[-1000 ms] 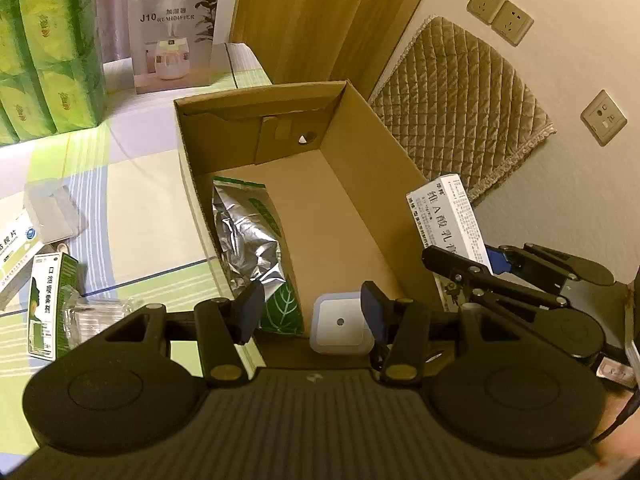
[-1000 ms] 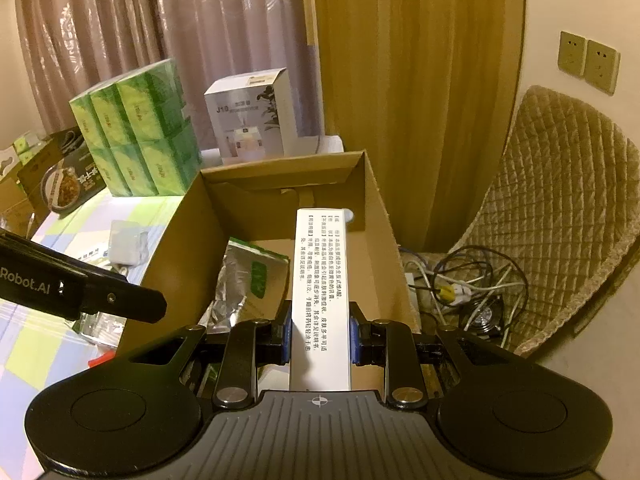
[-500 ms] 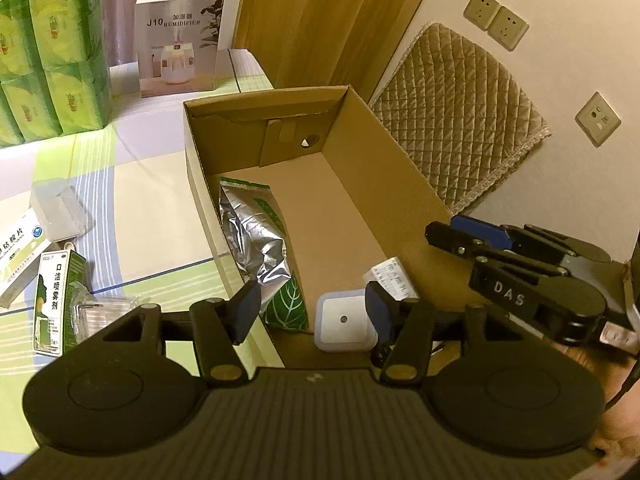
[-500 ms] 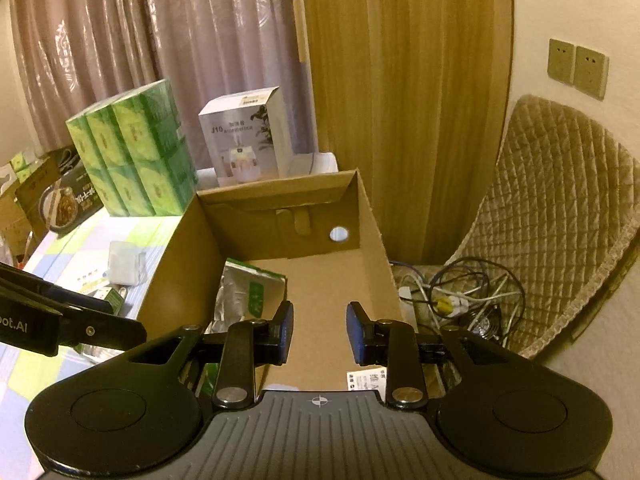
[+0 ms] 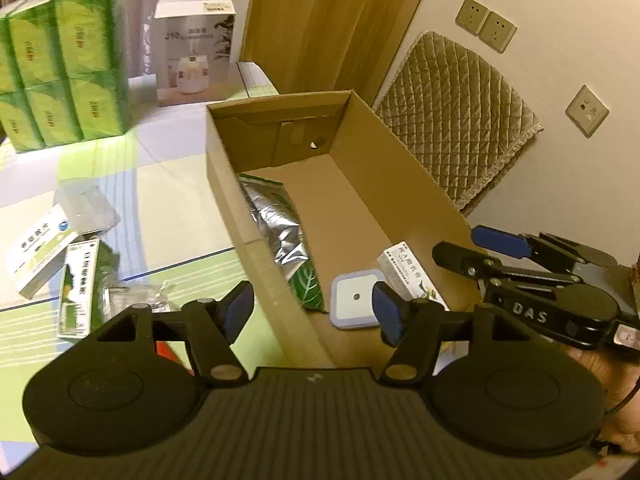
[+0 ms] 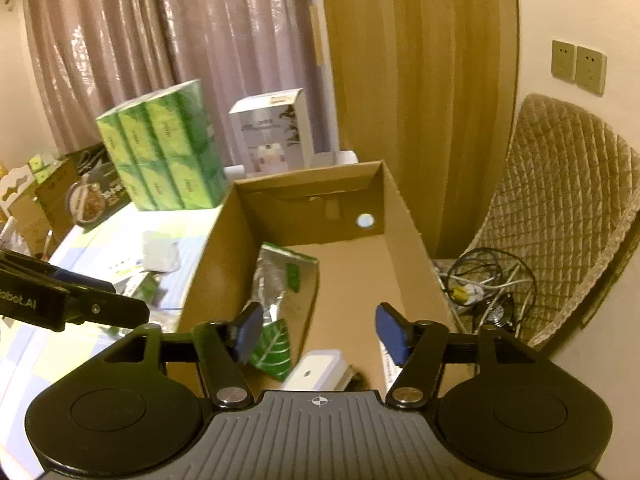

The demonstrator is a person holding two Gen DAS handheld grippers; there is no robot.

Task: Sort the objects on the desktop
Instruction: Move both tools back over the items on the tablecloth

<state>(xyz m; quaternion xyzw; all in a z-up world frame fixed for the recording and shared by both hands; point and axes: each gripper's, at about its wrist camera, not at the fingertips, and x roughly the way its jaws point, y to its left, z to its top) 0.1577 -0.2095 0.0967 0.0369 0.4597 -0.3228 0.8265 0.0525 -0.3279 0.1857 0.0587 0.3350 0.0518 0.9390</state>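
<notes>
Cardboard box [image 5: 400, 184] at frame centre already holds foil pouch [image 5: 276, 220], white square device [image 5: 355, 300] and medicine carton [image 5: 408, 276]; left gripper [image 5: 312, 308] and right gripper [image 6: 318, 332] both opening, empty; cartons [image 5: 76, 280] lower left remain on the table [image 5: 172, 200].

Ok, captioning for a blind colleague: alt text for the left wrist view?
The left gripper, jaws opening and empty, hovers over an open cardboard box holding a foil pouch, a small white square device and a medicine carton. The right gripper enters from the right.
</notes>
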